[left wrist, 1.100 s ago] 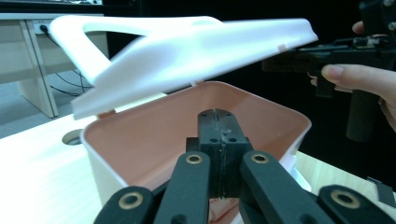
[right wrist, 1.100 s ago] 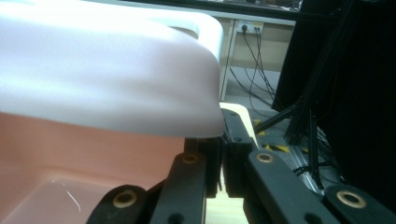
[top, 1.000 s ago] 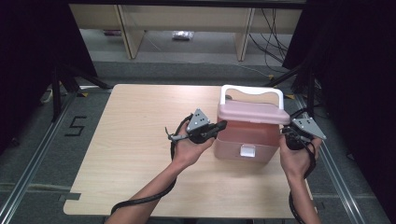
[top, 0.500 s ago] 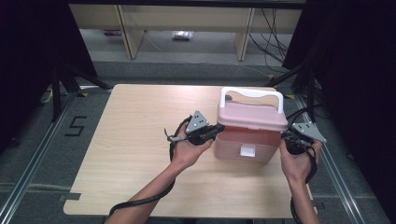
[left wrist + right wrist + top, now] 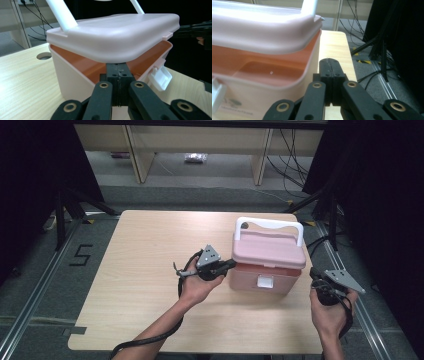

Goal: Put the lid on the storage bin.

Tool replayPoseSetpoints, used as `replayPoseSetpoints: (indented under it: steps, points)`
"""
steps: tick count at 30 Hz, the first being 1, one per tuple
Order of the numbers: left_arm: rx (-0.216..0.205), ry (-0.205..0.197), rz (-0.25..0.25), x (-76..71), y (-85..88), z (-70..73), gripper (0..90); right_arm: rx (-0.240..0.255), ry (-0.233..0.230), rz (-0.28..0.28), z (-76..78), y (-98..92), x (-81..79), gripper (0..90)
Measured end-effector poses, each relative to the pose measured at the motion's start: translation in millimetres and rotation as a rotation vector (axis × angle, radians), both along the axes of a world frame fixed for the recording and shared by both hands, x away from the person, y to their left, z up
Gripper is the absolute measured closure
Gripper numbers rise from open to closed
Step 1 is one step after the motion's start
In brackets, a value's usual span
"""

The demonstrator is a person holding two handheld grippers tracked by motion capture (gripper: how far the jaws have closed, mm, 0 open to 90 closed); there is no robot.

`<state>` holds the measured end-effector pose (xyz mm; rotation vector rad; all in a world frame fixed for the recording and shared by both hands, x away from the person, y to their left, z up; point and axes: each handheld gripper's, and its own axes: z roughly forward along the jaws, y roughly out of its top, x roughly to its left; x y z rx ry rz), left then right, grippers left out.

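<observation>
A pink plastic box (image 5: 268,260) with a white handle (image 5: 270,225) stands right of the table's middle. Its lid (image 5: 112,37) sits raised off the body, and the orange inside (image 5: 82,63) shows through the gap. A white latch (image 5: 161,78) hangs loose at the front. My left gripper (image 5: 231,264) is shut and empty, with its tips (image 5: 117,68) at the gap under the lid's left side. My right gripper (image 5: 314,275) has just shut on nothing and hangs off the box's near right corner (image 5: 312,67), apart from it.
The wooden table (image 5: 145,270) has a round hole (image 5: 45,55) behind the box. Its right edge (image 5: 348,55) runs close beside my right gripper. Black stands and cables (image 5: 377,42) crowd the floor at the right. Shelf legs (image 5: 136,155) stand beyond the far edge.
My right gripper has drawn back from the box's right side toward the near right corner of the table. The left gripper and the box have kept their places.
</observation>
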<state>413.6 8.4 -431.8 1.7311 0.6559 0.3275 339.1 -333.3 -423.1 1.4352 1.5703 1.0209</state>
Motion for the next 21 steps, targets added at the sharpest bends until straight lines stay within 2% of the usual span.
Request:
replayPoseSetpoints:
  steps: [1,3,4,6,7,8,10,11,13,14,15,17,18,19,20,21]
  points:
    - [0.0,0.002,0.001,-0.6,0.0,-0.7,90.0,0.005,-0.009,-0.018,-1.8,-0.8,-3.8,90.0]
    - [0.001,0.007,-0.002,-1.7,0.7,-2.6,90.0,0.023,-0.014,-0.013,-3.6,-3.0,-8.3,90.0]
    - [0.004,0.008,-0.002,-2.1,1.1,-3.2,90.0,0.053,0.003,-0.038,-5.0,-1.8,-11.6,90.0]
    - [0.007,0.015,-0.002,-3.5,3.0,-4.9,90.0,0.04,-0.011,-0.026,-9.1,-5.2,-13.3,90.0]
    - [0.008,0.015,-0.005,-3.7,4.0,-5.6,90.0,0.052,-0.003,-0.017,-10.7,-6.0,-15.0,90.0]
    - [-0.001,0.019,-0.007,-4.2,4.7,-6.1,90.0,0.065,0.011,-0.031,-12.9,-5.6,-17.0,90.0]
    - [0.012,0.019,-0.007,-5.4,6.9,-5.8,90.0,0.057,0.021,-0.02,-16.6,-8.6,-19.0,90.0]
    - [0.013,0.021,-0.007,-6.1,8.1,-5.9,90.0,0.078,0.021,-0.034,-18.8,-7.7,-20.3,90.0]
    - [0.017,0.025,-0.01,-7.4,10.2,-6.0,90.0,0.078,0.025,-0.028,-21.0,-9.1,-22.7,90.0]
    - [0.022,0.026,-0.01,-7.9,11.2,-6.4,90.0,0.09,0.027,-0.043,-21.9,-8.2,-24.5,90.0]
    - [0.02,0.025,-0.012,-8.2,12.2,-7.1,90.0,0.074,0.02,-0.034,-23.1,-9.8,-25.1,90.0]
    - [0.02,0.028,-0.008,-9.4,14.6,-7.1,90.0,0.089,0.019,-0.032,-25.3,-9.2,-25.7,90.0]
    - [0.014,0.026,-0.012,-9.8,15.9,-7.3,90.0,0.095,0.033,-0.028,-25.8,-9.0,-27.0,90.0]
    - [0.025,0.024,-0.01,-11.2,17.8,-6.8,90.0,0.067,0.02,-0.027,-27.4,-10.6,-26.9,90.0]
    - [0.024,0.023,-0.01,-12.3,19.6,-7.0,90.0,0.065,0.021,-0.033,-27.9,-10.6,-27.6,90.0]
    - [0.027,0.019,-0.009,-13.5,22.3,-7.1,90.0,0.078,0.036,-0.033,-28.0,-9.5,-28.6,90.0]
